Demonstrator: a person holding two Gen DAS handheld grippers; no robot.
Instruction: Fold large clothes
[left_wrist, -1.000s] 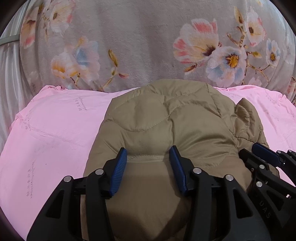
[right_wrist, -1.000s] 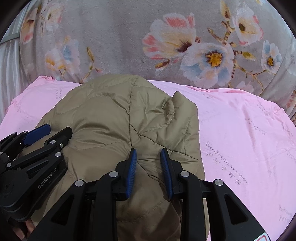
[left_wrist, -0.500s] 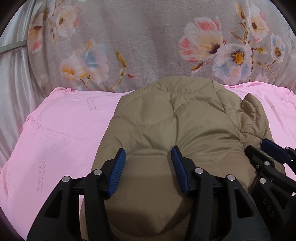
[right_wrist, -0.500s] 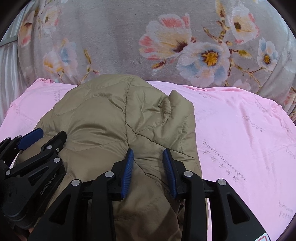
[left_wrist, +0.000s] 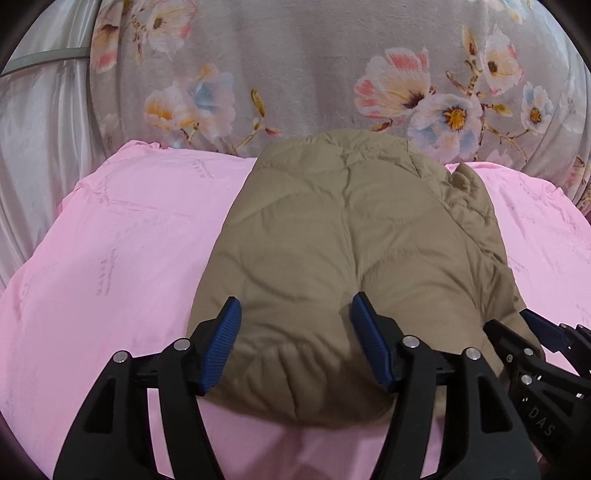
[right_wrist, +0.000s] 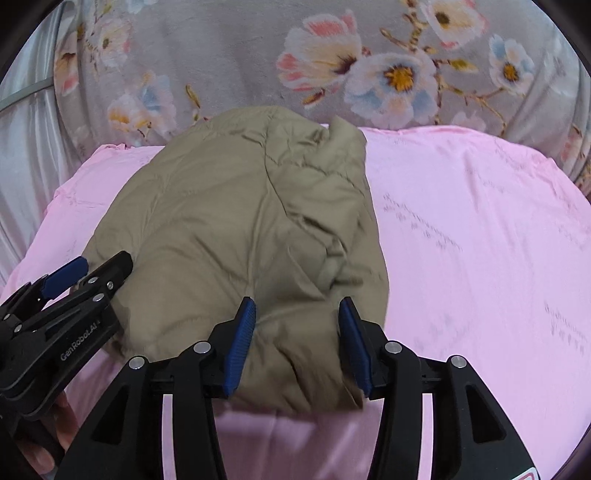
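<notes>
A tan quilted jacket (left_wrist: 343, 229) lies folded in a puffy bundle on the pink sheet (left_wrist: 110, 240). My left gripper (left_wrist: 295, 301) hovers at its near left edge. Its jaws are opening, and the blue pads stand apart either side of the hem without pressing it. The right wrist view shows the same jacket (right_wrist: 240, 206) with my right gripper (right_wrist: 297, 301) at its near right corner. Those jaws are opening too, and the cloth lies loose between them. Each gripper also shows in the other's view: the right gripper (left_wrist: 535, 332) and the left gripper (right_wrist: 85, 266).
A grey blanket with a flower print (left_wrist: 295, 74) rises behind the sheet. Pale satin fabric (left_wrist: 33, 129) hangs at the left. Bare pink sheet (right_wrist: 480, 240) stretches to the right of the jacket. A person's hand (right_wrist: 40, 458) shows at the lower left.
Both grippers have drawn back toward the jacket's near edge and their jaws have widened, letting go of the cloth. The jacket's near hem now rests on the sheet in view.
</notes>
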